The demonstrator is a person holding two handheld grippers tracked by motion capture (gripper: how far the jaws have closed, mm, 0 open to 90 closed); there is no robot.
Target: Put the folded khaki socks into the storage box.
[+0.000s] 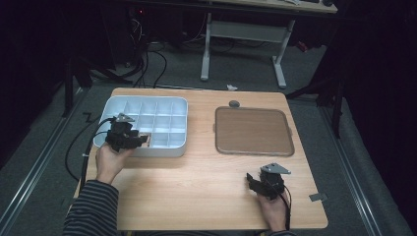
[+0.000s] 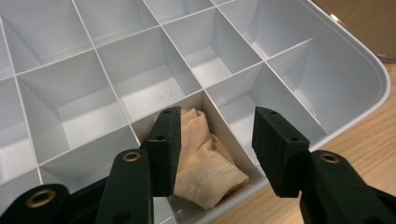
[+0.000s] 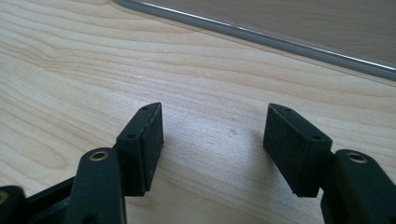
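While the left gripper [image 2: 217, 149] gapes, a cloth [image 2: 205, 161] lies in the organizer [image 2: 364, 79].

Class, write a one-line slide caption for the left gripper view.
Open left tongs over a beige pouch lying in a divided tray.

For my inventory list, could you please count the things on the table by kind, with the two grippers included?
Compartment box, pale blue: 1
Brown tray: 1
Beige cloth bag, in a compartment at the box's near edge: 1
Small grey round thing just behind the tray: 1
Grippers: 2, left gripper and right gripper, both open
Total: 6
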